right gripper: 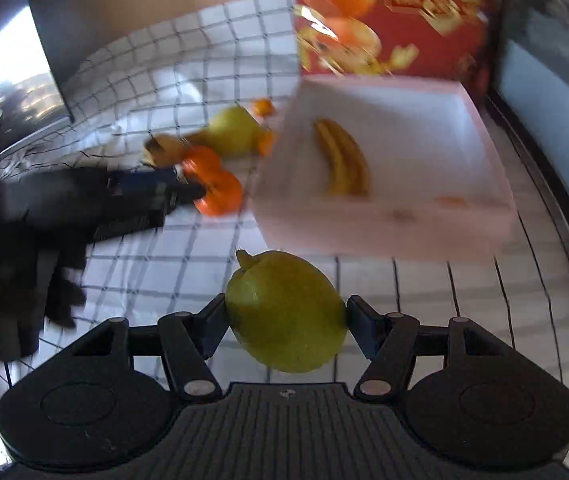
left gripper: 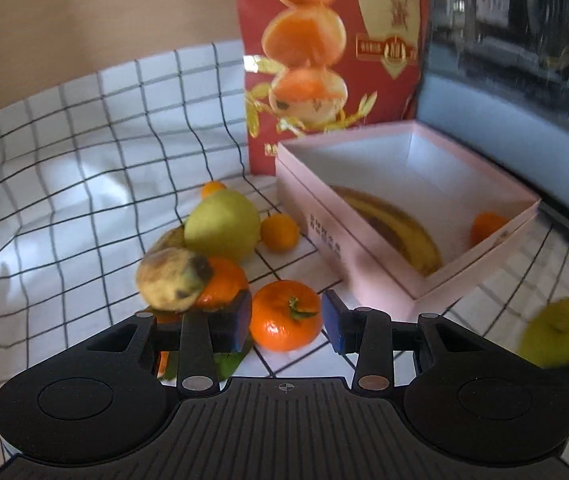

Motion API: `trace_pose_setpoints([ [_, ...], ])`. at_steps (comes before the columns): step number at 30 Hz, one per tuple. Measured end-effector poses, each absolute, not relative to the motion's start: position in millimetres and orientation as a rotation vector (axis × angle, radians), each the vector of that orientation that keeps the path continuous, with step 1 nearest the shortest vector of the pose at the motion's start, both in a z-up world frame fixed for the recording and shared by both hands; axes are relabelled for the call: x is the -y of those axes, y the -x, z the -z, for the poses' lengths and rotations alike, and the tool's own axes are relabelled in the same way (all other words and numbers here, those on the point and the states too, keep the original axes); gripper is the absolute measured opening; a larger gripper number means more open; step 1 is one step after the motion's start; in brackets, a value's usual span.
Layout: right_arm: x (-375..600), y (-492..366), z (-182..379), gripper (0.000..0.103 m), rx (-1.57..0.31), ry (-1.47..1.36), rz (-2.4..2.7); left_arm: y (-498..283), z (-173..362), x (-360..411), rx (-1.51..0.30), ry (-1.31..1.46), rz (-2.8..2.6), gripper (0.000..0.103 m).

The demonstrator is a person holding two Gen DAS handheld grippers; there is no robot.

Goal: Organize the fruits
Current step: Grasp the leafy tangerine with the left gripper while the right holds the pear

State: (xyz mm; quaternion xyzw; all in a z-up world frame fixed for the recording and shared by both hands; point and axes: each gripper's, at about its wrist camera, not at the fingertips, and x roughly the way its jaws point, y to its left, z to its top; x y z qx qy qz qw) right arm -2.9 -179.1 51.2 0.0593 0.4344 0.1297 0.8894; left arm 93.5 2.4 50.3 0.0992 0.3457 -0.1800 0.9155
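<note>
Setting: checked tablecloth, red citrus carton standing behind a pink box.
Left gripper: jaws apart, straddling a mandarin on the cloth, pads not seen touching it.
Right gripper: closed on a green pear, the box ahead of it and slightly right.
Done: banana and one orange in the box.
Left: second pear, spotted banana and several mandarins ahead-left of the left gripper.
</note>
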Motion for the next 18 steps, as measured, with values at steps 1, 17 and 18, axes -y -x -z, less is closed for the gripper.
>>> trace_pose_setpoints([
  [1, 180.9, 6.9, -48.0, 0.064, -0.902, -0.137, -0.265, -98.1, -47.2, 1.4, -0.728, -0.220, 0.364, 0.045],
  [17, 204.5, 19.0, -28.5, 0.064, -0.865, -0.230, -0.266, -102.0, -44.2, 3.9, -0.813, -0.189, 0.347, 0.054],
  [18, 205.5, 19.4, -28.5, 0.064, -0.859, -0.240, -0.272, -96.3, -46.3, 0.7, -0.815, -0.180, 0.359, 0.054],
])
